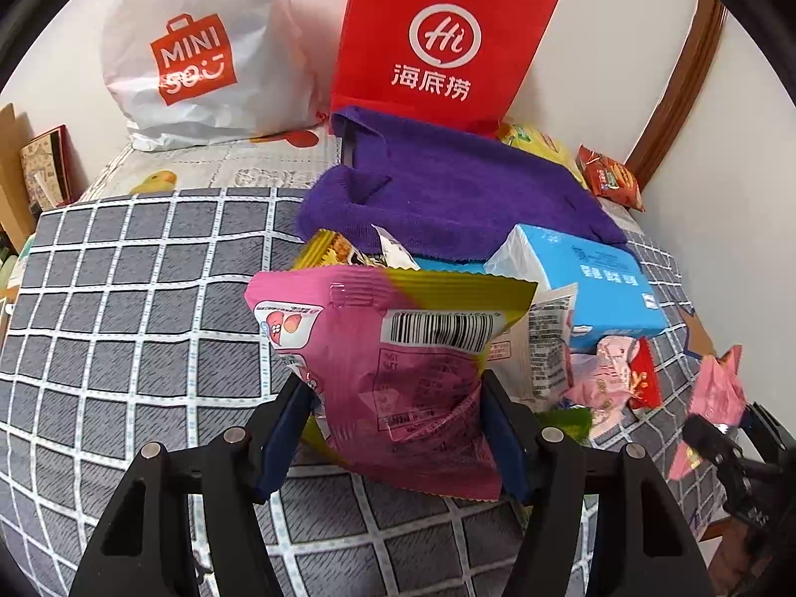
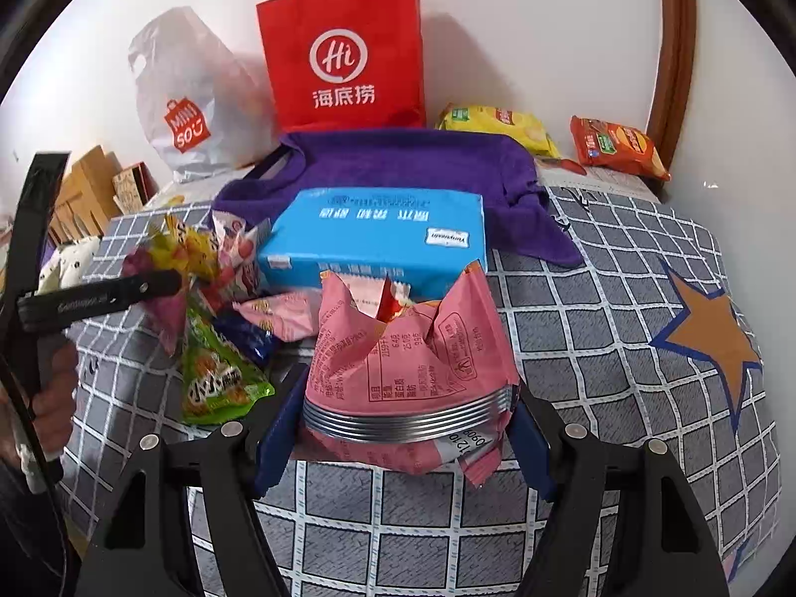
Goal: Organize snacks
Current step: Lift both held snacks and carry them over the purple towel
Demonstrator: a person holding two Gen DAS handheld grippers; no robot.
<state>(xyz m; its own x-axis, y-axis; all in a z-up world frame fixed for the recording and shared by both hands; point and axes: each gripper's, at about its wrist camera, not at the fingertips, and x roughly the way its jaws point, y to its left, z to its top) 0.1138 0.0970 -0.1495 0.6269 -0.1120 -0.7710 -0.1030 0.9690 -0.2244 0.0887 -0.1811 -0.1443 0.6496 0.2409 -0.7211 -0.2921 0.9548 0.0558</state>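
Observation:
My left gripper is shut on a pink and yellow snack bag with a barcode, held above the checked bedspread. My right gripper is shut on a light pink snack packet with a silver crimped edge. The right gripper also shows at the right edge of the left wrist view, with the pink packet in it. The left gripper and its bag show at the left of the right wrist view. A pile of small snack packets lies beside a blue tissue box.
A purple towel lies behind the blue box. A red paper bag and a white plastic bag stand against the wall. A yellow chip bag and a red chip bag lie at back right. Cardboard boxes are at left.

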